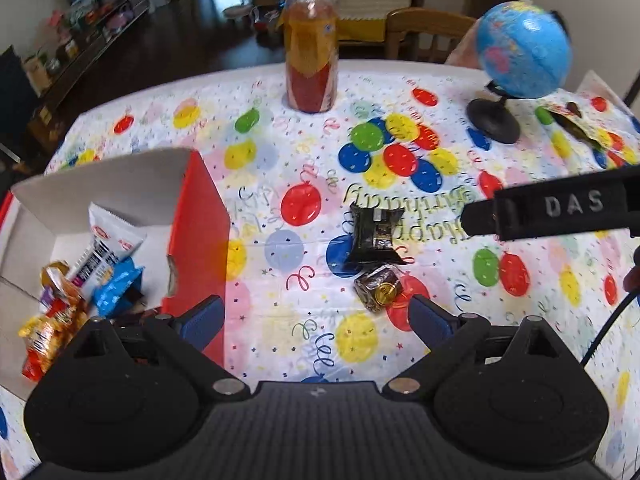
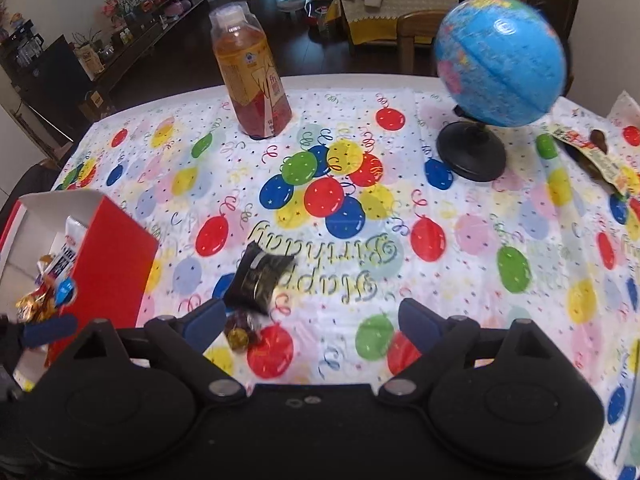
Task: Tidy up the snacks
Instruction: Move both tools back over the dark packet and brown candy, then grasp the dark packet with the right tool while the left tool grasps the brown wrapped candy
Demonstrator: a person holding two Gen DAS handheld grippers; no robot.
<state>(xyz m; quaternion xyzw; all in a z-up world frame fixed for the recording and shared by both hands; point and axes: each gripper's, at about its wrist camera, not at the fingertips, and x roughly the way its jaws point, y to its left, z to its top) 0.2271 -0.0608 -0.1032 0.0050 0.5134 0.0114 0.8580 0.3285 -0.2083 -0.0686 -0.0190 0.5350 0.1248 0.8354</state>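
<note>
A red box with a white inside (image 1: pixel 200 220) stands at the left and holds several wrapped snacks (image 1: pixel 104 256); it also shows in the right wrist view (image 2: pixel 108 256). A black snack packet (image 1: pixel 374 234) lies on the balloon tablecloth, with a small brown-gold candy (image 1: pixel 380 288) just in front of it. Both show in the right wrist view, the packet (image 2: pixel 260 280) and the candy (image 2: pixel 240 334). My left gripper (image 1: pixel 316 320) is open and empty, beside the box, the candy near its right finger. My right gripper (image 2: pixel 312 320) is open and empty, the candy by its left finger.
A tea bottle (image 1: pixel 311 48) stands at the table's far side. A blue globe on a black stand (image 1: pixel 520 60) is at the far right, with a dark snack wrapper (image 1: pixel 576 124) beyond it. A wooden chair (image 1: pixel 424 32) stands behind the table.
</note>
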